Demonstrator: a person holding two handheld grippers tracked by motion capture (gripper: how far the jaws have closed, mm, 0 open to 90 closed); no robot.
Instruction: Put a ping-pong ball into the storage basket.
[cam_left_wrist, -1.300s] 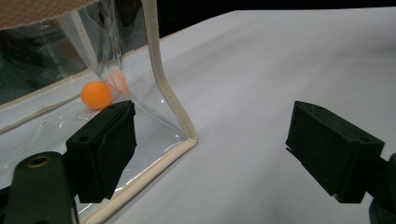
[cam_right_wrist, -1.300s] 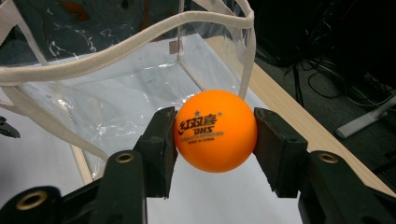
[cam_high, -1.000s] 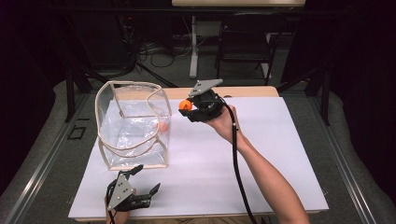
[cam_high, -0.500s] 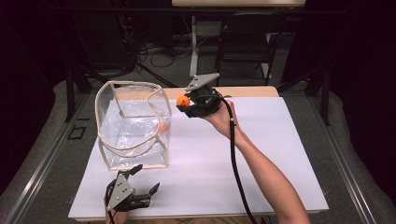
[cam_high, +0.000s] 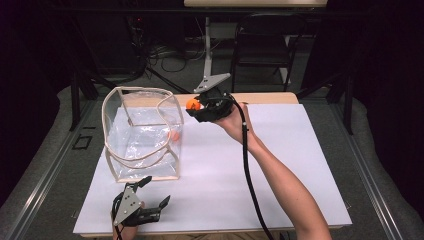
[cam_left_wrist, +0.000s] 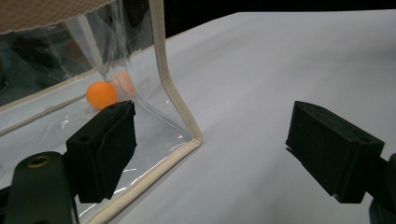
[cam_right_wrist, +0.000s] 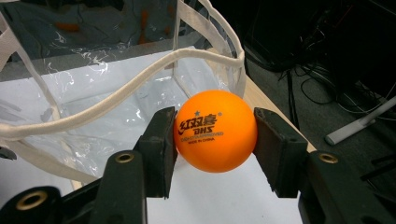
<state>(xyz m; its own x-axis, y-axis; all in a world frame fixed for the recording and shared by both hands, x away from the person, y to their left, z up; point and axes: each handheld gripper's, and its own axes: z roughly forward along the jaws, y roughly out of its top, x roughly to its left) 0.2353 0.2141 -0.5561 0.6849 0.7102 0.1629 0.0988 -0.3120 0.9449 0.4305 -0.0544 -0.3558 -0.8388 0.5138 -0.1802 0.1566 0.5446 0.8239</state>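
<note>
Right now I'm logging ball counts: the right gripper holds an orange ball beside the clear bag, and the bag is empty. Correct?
Not empty. The left gripper view shows an orange ball already inside the clear bag. The rest stands: the right gripper holds another ball.

Orange ping-pong ball (cam_right_wrist: 216, 130) printed with dark lettering and small star; held clamped between jaws of right gripper (cam_high: 196, 106), raised above table, just beside upper right rim of bag.

Clear plastic bag (cam_high: 142, 135) edged with cream fabric trim, cream handles looped over open top; stood upright on white sheet at left of table, walls creased and glossy.

Second orange ball (cam_left_wrist: 101, 94) seen inside bag, rested on its floor near right front corner.
</note>
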